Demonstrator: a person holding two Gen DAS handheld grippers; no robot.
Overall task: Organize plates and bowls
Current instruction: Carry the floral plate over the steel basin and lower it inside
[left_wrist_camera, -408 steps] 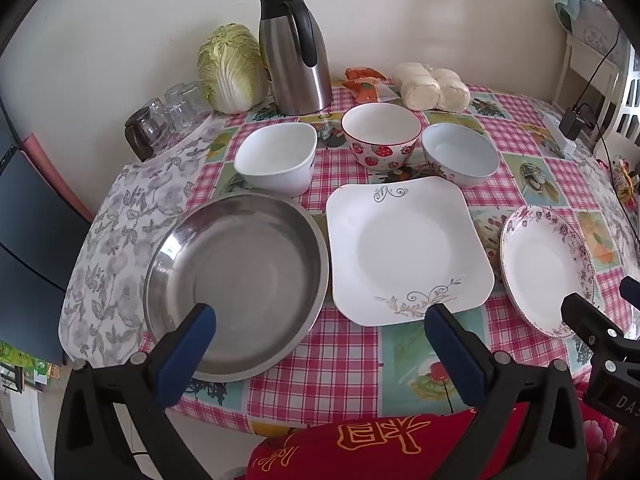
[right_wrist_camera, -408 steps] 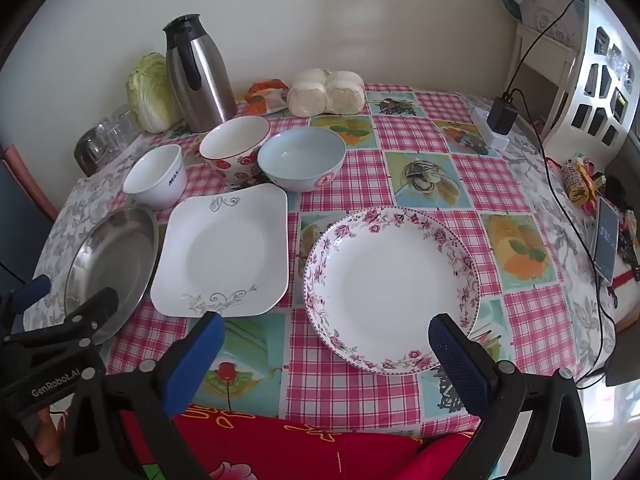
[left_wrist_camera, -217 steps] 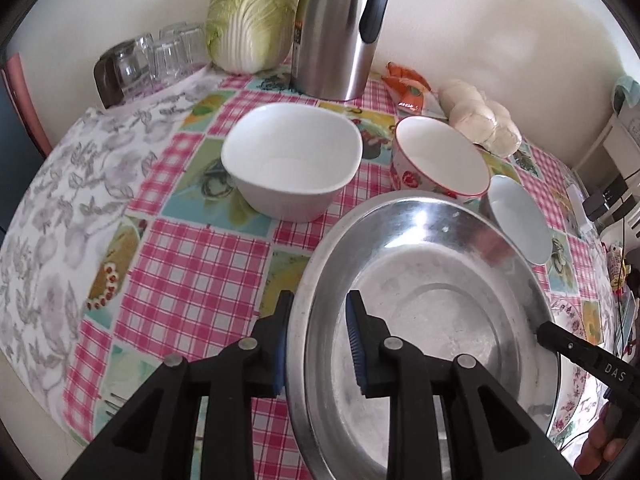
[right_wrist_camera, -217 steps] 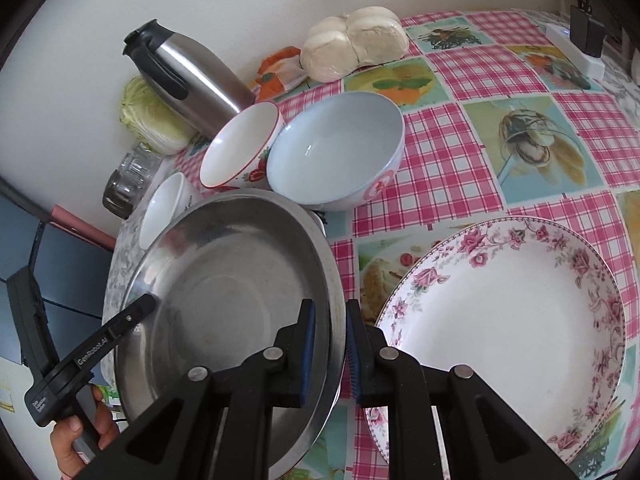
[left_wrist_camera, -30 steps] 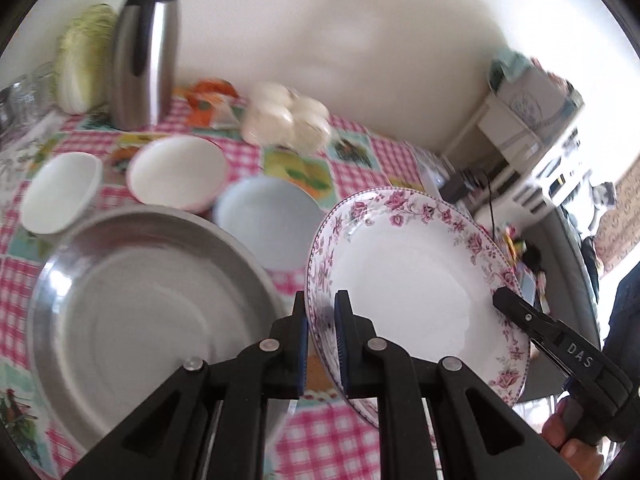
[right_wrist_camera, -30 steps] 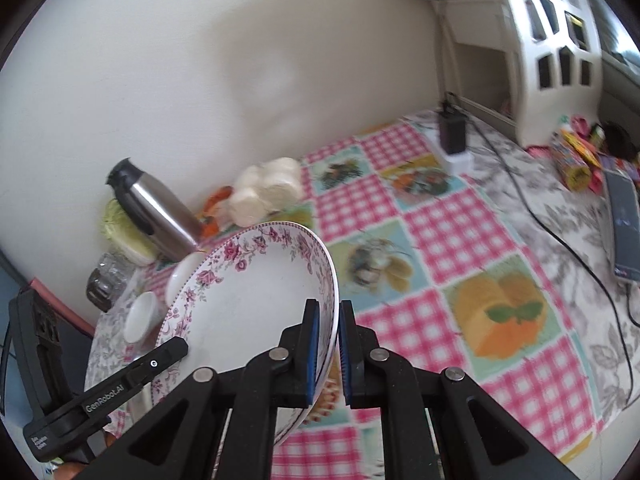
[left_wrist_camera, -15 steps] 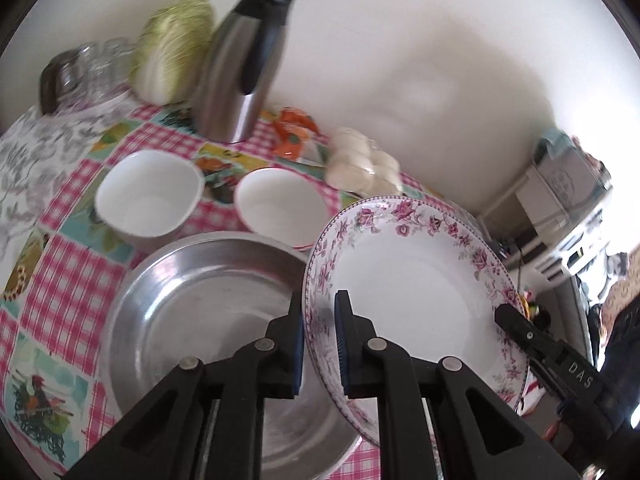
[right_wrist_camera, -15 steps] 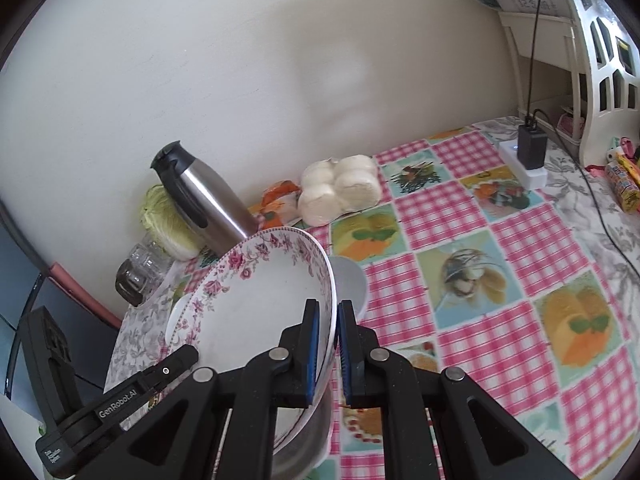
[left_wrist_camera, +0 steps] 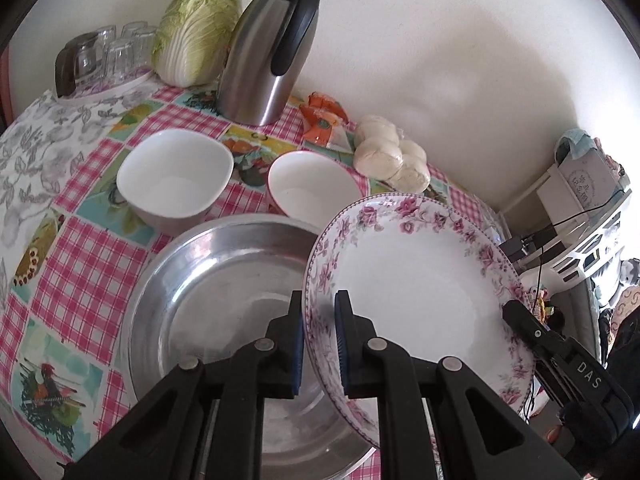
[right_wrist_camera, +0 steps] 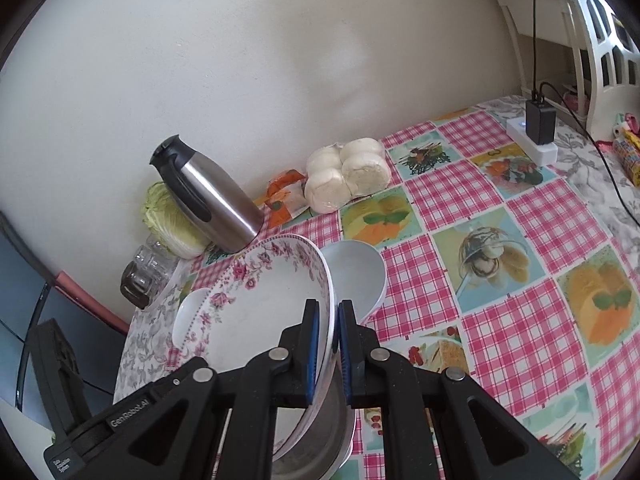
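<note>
1. Left gripper [left_wrist_camera: 320,340]: jaws closed down on the near-left rim of the floral plate [left_wrist_camera: 416,296], one pad under the rim and one on the inner face. Grip is on the edge only.
2. Right gripper [right_wrist_camera: 329,344]: jaws likewise clamped on the opposite rim of the floral plate [right_wrist_camera: 260,312]; from this side the plate shows nearly edge-on. In the left wrist view the right gripper [left_wrist_camera: 516,316] sits at the plate's far-right rim.
3. So the plate spans between the two grippers and is clear of the table, carried tilted, its left edge lower toward the steel pan [left_wrist_camera: 224,292].
4. Key relation: the steel pan lies directly below and to the left of the plate. The plate's lower-left rim overlaps the pan's right rim in the picture; contact cannot be confirmed.
5. Judgement: next move is to level the plate and lower it into the pan, centred. Left gripper is nearer the pan's middle, so it sets the landing point.
6. Beyond the pan: square white bowl [left_wrist_camera: 176,176] and round red-rimmed bowl [left_wrist_camera: 314,186], both on the checked tablecloth [left_wrist_camera: 80,248], not yet stacked. A pale blue bowl [right_wrist_camera: 356,272] sits just behind the plate in the right wrist view.
7. Risk, as judged: a rim-only grip may slip if the grippers part unevenly.
</note>
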